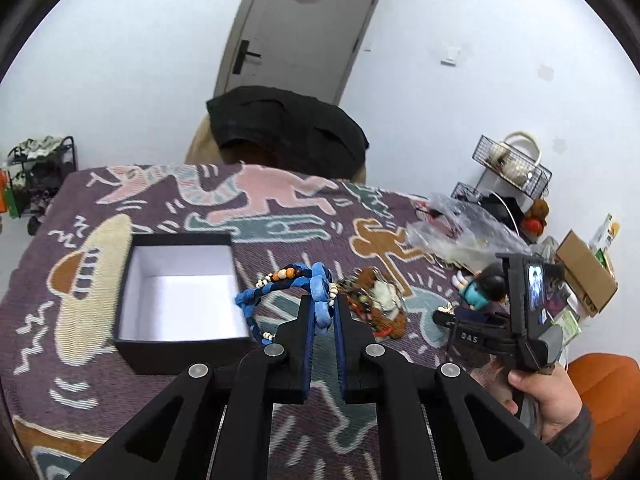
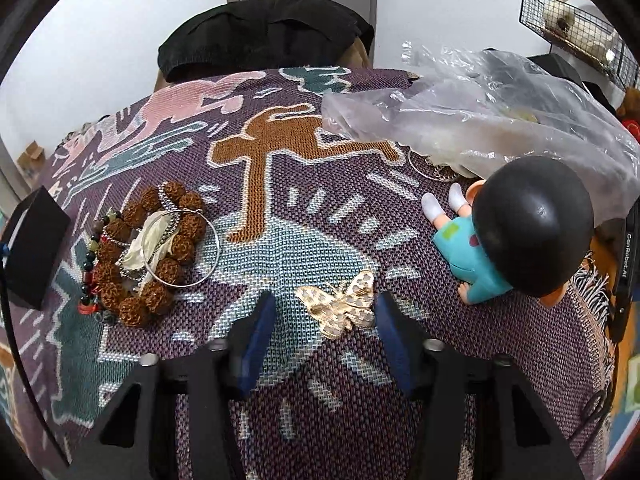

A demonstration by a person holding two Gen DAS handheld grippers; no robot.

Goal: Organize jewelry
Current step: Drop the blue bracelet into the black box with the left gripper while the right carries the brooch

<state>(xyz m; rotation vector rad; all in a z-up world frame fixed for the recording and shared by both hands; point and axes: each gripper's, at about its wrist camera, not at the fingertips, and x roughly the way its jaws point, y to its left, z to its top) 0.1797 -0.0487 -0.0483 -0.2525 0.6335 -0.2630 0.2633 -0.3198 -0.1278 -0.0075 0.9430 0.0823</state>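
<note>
Left gripper (image 1: 323, 322) pinches blue braided beaded bracelet (image 1: 288, 284), held just right of open black white-lined box (image 1: 180, 296). Right gripper (image 2: 324, 312) jaws apart, straddling gold butterfly brooch (image 2: 340, 306) on woven cloth (image 2: 280, 208); right pad touching a wing.

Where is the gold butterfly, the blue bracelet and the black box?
gold butterfly (image 2: 340, 309): right wrist view, on its body.
blue bracelet (image 1: 320, 300): left wrist view, on the blue band.
black box (image 1: 180, 354): left wrist view, on its near wall.
</note>
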